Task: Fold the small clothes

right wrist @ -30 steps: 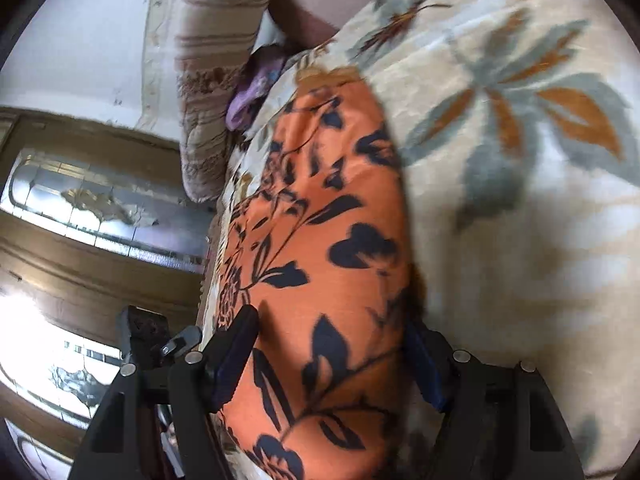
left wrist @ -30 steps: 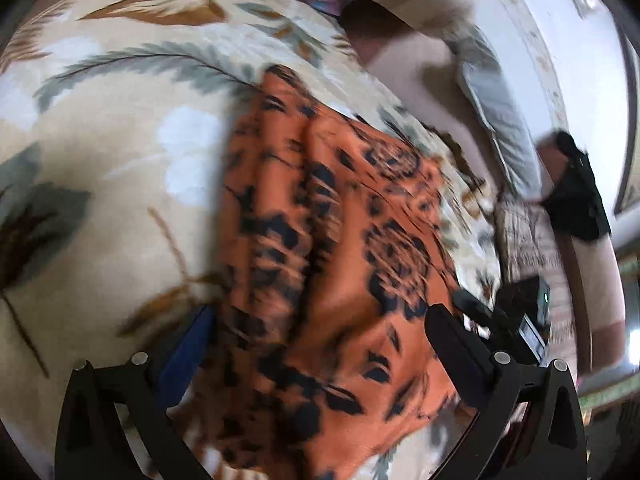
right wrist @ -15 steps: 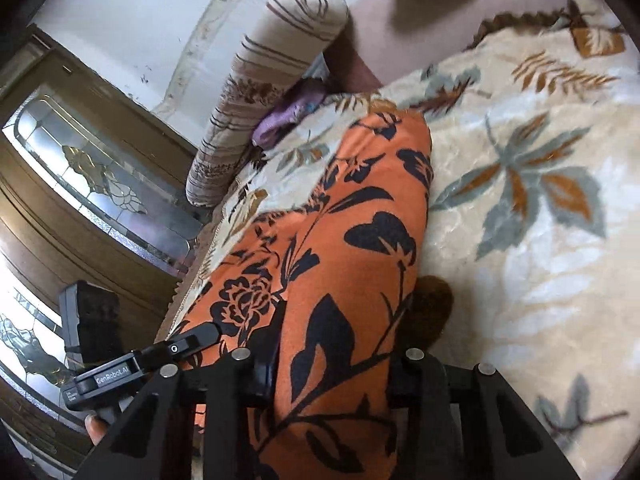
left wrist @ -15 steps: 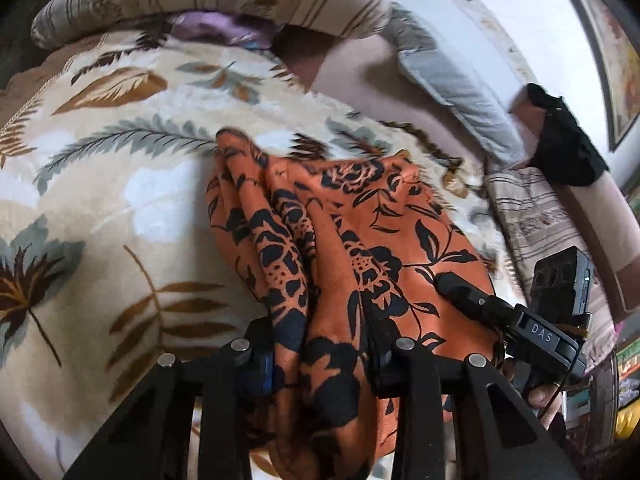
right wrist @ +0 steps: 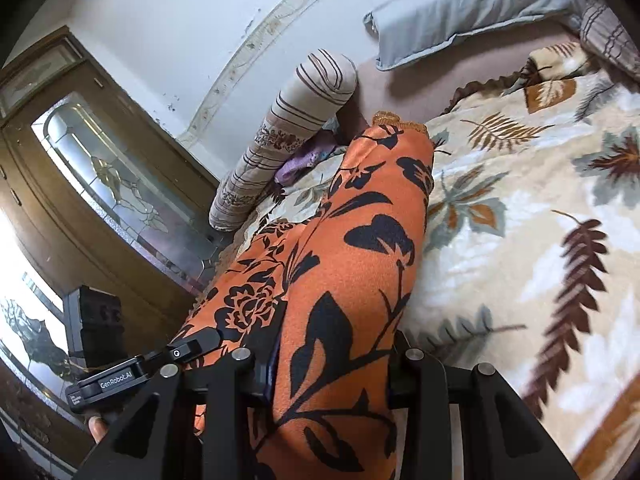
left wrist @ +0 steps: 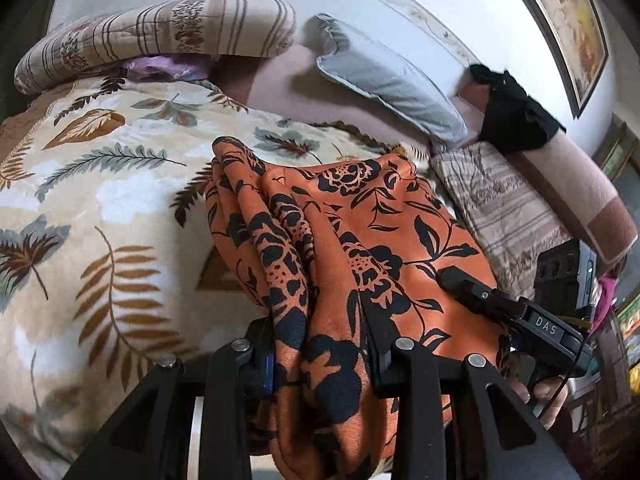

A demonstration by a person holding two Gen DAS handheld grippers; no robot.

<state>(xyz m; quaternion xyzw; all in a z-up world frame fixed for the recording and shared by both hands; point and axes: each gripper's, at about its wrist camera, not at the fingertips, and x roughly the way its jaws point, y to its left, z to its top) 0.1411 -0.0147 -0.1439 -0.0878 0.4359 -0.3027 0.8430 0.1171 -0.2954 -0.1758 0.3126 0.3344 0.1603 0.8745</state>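
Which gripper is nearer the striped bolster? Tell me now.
Left. The left gripper, shut on the orange garment, has the striped bolster ahead to its left; the right gripper grips the garment's other edge, farther from it.

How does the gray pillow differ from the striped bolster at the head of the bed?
The gray pillow is plain and flat; the striped bolster is a patterned roll. The pillow leans against the wall; the bolster lies along the bed's side edge, over a purple cloth. Both lie clear of the orange garment.
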